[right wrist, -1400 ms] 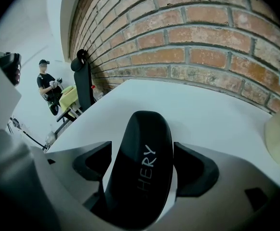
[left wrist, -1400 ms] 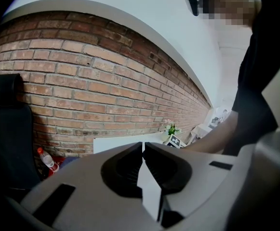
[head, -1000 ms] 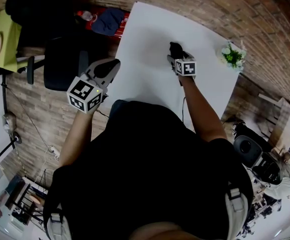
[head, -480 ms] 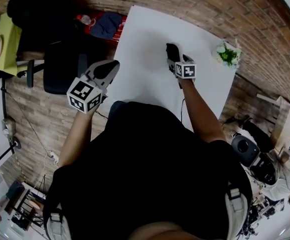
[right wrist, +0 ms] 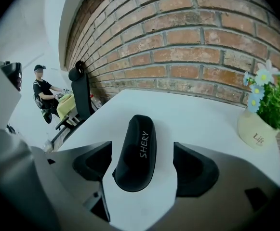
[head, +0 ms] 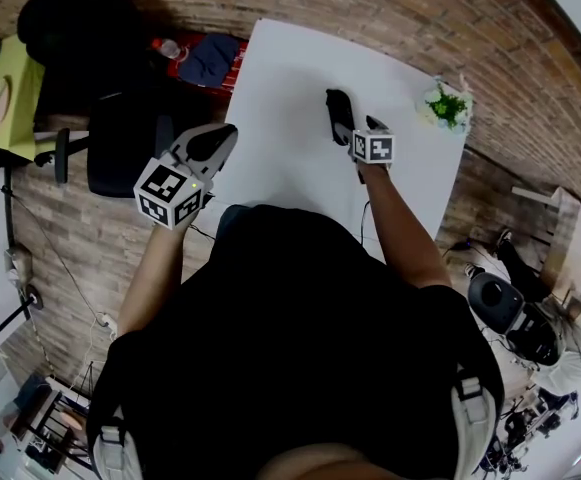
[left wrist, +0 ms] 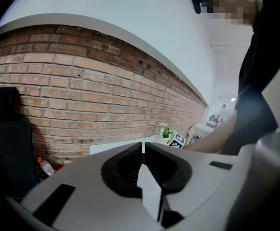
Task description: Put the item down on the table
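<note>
Finishing the put-down, I am holding my right tool point(right wrist: 143, 170) released, jaws apart either side of the black case point(right wrist: 136, 153), which is lying on the counter point(right wrist: 193, 114). My left tool point(left wrist: 143, 153) is hanging clenched, empty. Next, I reckon, drawing straight back without nudging it.

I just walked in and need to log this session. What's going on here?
A person holds a gripper in each hand at a white table. The right gripper is open, its jaws apart on either side of a black case marked SHERY. The case lies on the table, so it looks put down. The left gripper is shut and empty, held off the table's left side. A small flower pot stands near the table's far right corner.
</note>
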`<state>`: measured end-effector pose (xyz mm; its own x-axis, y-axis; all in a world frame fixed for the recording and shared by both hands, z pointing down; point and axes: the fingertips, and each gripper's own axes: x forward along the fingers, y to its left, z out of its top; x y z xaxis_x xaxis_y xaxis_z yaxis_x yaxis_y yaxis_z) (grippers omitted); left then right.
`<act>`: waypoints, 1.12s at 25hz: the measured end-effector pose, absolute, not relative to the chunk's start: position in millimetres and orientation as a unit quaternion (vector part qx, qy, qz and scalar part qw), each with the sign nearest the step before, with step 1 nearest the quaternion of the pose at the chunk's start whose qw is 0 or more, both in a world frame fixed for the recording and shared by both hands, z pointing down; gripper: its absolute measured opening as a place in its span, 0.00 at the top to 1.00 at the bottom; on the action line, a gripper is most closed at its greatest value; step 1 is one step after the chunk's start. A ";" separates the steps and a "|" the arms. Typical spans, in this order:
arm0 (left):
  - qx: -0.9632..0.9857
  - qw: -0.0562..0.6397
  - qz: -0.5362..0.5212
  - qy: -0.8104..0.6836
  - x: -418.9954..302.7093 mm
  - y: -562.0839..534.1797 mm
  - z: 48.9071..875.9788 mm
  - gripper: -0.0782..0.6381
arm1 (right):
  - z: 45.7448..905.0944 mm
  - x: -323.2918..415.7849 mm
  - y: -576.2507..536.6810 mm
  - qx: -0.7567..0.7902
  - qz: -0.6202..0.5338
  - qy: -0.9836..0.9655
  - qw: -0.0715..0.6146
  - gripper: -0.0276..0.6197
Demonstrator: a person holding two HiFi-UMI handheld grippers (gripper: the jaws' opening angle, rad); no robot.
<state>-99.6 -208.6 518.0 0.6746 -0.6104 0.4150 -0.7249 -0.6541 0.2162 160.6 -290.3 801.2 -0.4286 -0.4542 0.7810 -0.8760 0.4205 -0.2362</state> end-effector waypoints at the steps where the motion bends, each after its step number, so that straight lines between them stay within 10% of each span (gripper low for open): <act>1: 0.897 0.183 0.154 -0.372 -98.9 -207.7 516.6 0.86 | 798.6 161.3 -289.2 0.428 0.328 -0.779 0.319 0.37; 28: 0.909 0.149 0.149 -0.360 -88.5 -179.4 488.3 0.86 | 715.1 181.0 -252.9 0.438 0.307 -0.798 0.279 0.38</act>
